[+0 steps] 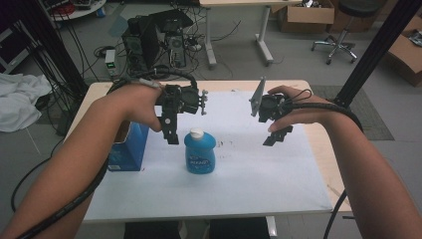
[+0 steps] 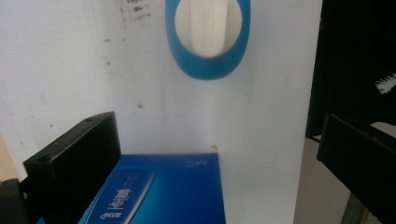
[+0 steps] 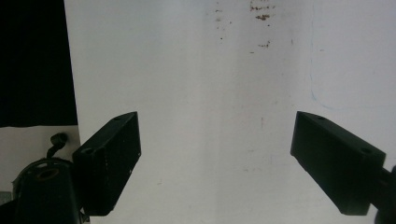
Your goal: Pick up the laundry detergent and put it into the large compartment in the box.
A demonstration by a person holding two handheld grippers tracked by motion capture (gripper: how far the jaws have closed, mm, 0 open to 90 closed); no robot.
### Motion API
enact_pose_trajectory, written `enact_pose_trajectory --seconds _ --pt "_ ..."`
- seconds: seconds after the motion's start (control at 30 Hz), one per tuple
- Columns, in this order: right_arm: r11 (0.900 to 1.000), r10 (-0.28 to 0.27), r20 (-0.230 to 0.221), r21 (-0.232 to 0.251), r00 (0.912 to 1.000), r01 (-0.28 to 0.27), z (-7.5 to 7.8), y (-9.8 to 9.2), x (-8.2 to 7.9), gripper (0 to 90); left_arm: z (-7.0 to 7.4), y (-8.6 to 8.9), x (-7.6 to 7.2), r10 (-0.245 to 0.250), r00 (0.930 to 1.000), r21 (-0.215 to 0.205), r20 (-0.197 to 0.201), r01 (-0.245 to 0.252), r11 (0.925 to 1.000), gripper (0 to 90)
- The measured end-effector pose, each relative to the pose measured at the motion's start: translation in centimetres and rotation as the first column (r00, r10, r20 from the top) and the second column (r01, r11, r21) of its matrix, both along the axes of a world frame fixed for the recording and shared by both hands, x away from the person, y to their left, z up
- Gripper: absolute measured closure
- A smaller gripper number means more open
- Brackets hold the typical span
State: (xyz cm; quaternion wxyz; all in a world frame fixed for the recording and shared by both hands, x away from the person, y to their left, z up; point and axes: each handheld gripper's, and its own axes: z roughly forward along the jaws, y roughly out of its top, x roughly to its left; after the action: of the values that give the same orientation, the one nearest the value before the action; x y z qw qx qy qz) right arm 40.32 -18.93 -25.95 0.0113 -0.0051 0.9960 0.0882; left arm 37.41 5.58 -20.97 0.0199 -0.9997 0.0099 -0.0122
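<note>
Blue is what catches the eye on the white table top [image 1: 249, 184]: a squat blue bottle [image 1: 200, 152] with a white cap stands upright near the middle, and a blue box [image 1: 128, 147] stands at the table's left side, partly behind the person's left forearm.

Both forearms reach in from the near edge and angle toward each other over the table. The left hand [image 1: 142, 104] is curled around the left gripper [image 1: 170, 134], wrist bent so the black jaws point down at the surface. Those jaws hang just to the left of the bottle, between it and the box, touching neither as far as I can see. In the left gripper view the jaws stand wide apart with nothing held; the box's top [image 2: 168, 191] lies below and between them, and the bottle [image 2: 208, 42] sits beyond, seen from straight above as a blue oval ring around the white cap.

The right hand [image 1: 293, 107] holds the right gripper [image 1: 278, 135] over the right half of the table, well apart from the bottle, its jaws tilted down and slightly inward. A grey plate rides on top of it. In the right gripper view [image 3: 215, 163] the jaws are spread wide over bare white surface with a few brown specks.

The bottle's long axis is vertical, cap up; its label faces the person. The box stands on end too, its broad printed face toward the near edge.
</note>
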Motion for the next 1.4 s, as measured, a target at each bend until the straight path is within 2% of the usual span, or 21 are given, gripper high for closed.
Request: enact_pose_trajectory --seconds 0.7,1.4 --pt "1.000 -0.008 -0.008 0.001 0.9999 0.008 -0.6 -0.4 0.1 16.2 -1.6 -3.5 -0.1 -0.053 0.9985 -0.030 -0.012 0.052 0.9982 0.1" --pt "1.000 -0.026 -0.008 0.002 0.9996 0.026 -0.5 -1.4 -0.1 16.2 -4.0 -4.6 0.3 -0.058 0.9982 -0.016 -0.018 0.058 0.9982 0.1"
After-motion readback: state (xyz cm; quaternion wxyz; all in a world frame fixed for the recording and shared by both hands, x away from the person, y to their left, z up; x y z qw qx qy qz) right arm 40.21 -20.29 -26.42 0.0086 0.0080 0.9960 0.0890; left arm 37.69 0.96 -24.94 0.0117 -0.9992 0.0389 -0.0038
